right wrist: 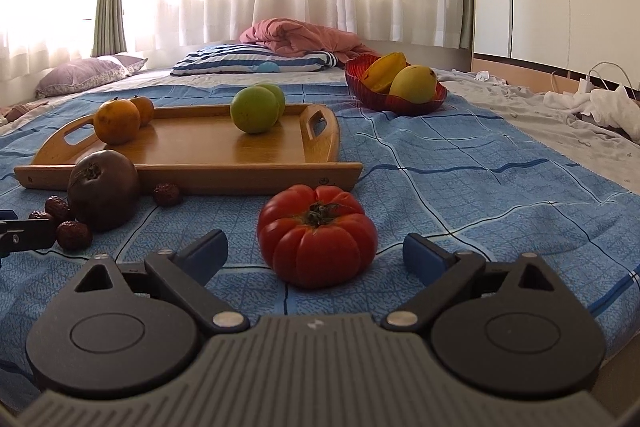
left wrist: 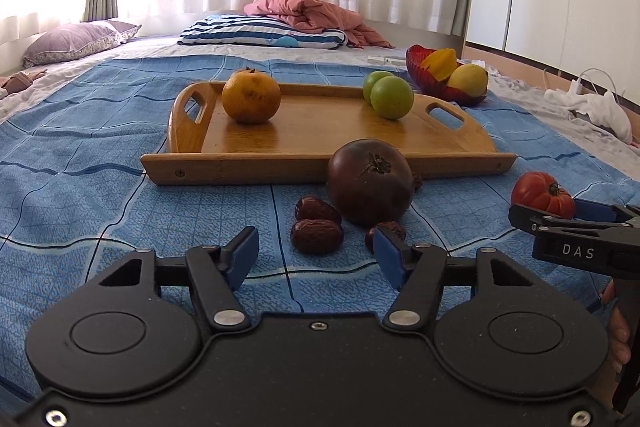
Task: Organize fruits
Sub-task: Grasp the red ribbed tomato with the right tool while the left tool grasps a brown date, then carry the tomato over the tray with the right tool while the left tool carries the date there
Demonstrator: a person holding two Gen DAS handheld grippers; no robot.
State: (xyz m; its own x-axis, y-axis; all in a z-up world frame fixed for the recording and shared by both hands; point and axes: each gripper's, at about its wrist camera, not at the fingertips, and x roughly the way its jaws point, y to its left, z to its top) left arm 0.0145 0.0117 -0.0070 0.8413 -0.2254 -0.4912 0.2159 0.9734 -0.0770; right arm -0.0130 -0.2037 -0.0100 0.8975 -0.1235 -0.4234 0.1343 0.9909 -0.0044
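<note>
A wooden tray (left wrist: 320, 167) lies on the blue bedspread and holds an orange (left wrist: 251, 98) and two green fruits (left wrist: 391, 97). In front of it sit a dark purple tomato (left wrist: 370, 183) and several dried dates (left wrist: 316, 235). My left gripper (left wrist: 316, 251) is open just short of the nearest date, and its blue pads do not touch it. To the right, my right gripper (right wrist: 314, 253) stands wide open around a ribbed red tomato (right wrist: 316, 239), with a gap on each side. The right wrist view shows a second orange (right wrist: 143, 109) on the tray (right wrist: 200, 179).
A red glass bowl (right wrist: 392, 103) with a yellow mango (right wrist: 414, 83) and a starfruit stands past the tray's right end. Pillows (left wrist: 260, 33) and a pink quilt (left wrist: 316, 13) lie at the far end of the bed. White cloth and cables (right wrist: 600, 103) sit at the right.
</note>
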